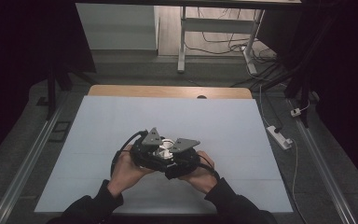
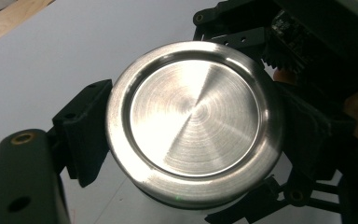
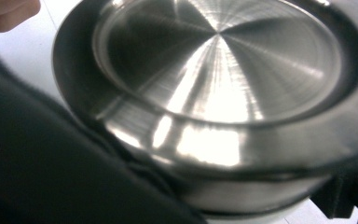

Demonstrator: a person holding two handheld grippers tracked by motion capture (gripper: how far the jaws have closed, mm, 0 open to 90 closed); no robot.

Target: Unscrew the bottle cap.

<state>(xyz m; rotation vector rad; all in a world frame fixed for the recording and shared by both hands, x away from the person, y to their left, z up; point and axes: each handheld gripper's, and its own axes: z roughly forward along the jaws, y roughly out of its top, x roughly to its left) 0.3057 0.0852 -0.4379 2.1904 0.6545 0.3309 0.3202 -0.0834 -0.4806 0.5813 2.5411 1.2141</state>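
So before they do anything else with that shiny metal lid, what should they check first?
1. Left gripper closed on the lid: ok, black jaws press its rim on both sides.
2. Right gripper closed on it too: ok, as far as the close, blurred right gripper view shows.
3. Lid level: not ok, it tilts in both gripper views.
4. What is under the lid: cannot tell, just a white edge shows.
5. Table around the hands free: ok.

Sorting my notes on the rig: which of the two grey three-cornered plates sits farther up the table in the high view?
The plate on the left gripper: its tip rises above the round steel lid, while the right gripper's plate lies flatter and nearer the person.
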